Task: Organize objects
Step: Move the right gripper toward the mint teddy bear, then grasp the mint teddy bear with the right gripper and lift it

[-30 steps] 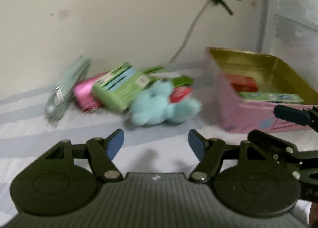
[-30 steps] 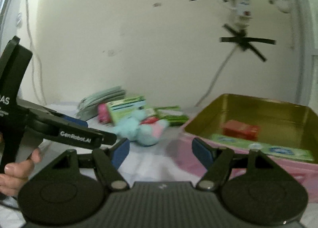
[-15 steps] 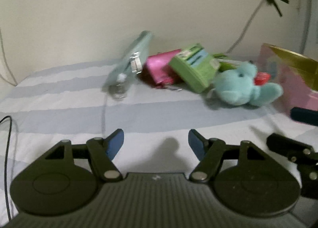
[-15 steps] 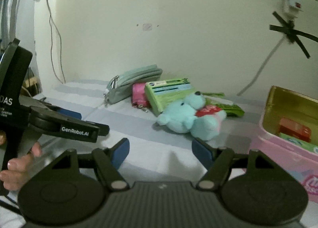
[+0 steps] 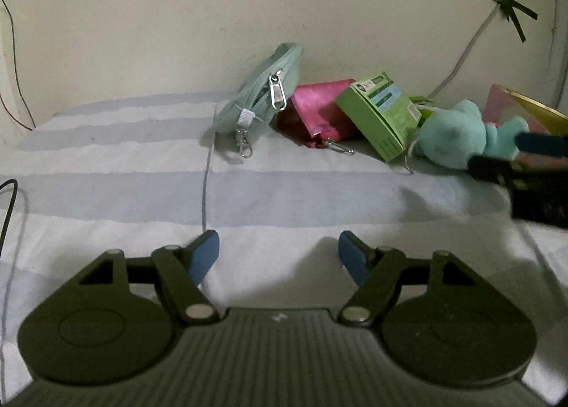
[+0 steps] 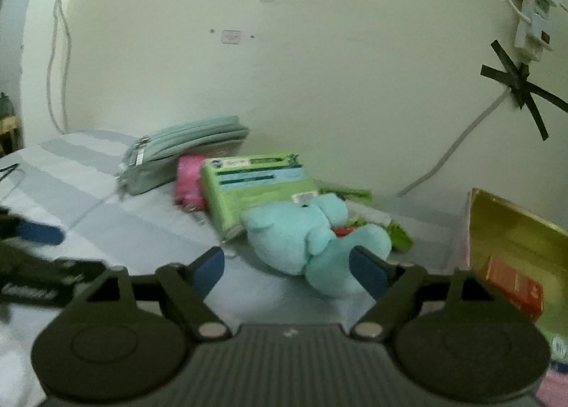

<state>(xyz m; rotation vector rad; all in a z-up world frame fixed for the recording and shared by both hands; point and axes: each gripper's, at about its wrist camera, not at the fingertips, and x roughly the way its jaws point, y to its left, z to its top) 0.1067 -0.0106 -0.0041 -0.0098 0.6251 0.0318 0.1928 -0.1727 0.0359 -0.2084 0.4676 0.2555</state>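
My right claw has just been opening, nothing gripped; my left claw stands apart, empty. The plush toy lies lengthwise along the bed's far edge, head toward the green box.

We can read no text outright. The green box carries a printed label with dark and pale blue bands, its wording too small to make out. White lettering shows on the left hand-held gripper at the edge of the right wrist view, blurred past reading. The red box in the tin bears marks we cannot decipher.
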